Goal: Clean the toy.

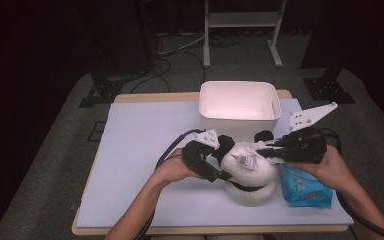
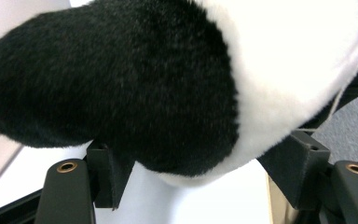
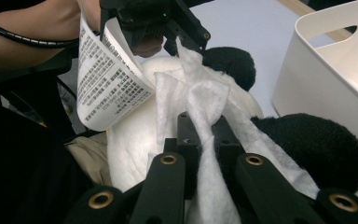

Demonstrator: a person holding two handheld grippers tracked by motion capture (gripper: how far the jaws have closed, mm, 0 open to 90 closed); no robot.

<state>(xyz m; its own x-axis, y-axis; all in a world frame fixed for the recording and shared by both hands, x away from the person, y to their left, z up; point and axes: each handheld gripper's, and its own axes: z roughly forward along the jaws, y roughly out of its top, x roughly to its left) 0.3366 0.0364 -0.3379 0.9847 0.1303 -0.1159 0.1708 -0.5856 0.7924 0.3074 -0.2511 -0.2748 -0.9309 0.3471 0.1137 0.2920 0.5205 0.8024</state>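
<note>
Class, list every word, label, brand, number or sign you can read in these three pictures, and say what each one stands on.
No text can be read.
Paper tag on the plush panda: several lines of small black print, too small and blurred to read.
Blue wipes packet on the table: red and white markings on its face, too blurred to read.
White bin: no lettering to be seen.

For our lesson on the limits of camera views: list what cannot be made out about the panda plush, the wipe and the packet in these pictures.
- Panda plush: its face, high view, hidden by the wet wipe and both hand-held grippers.
- Left hand-held gripper: firm grip or not, left gripper view, fur hides the pads.
- Label print: right gripper view, too small.
- Blue wipe packet: high view, print blurred, partly under a hand.
</note>
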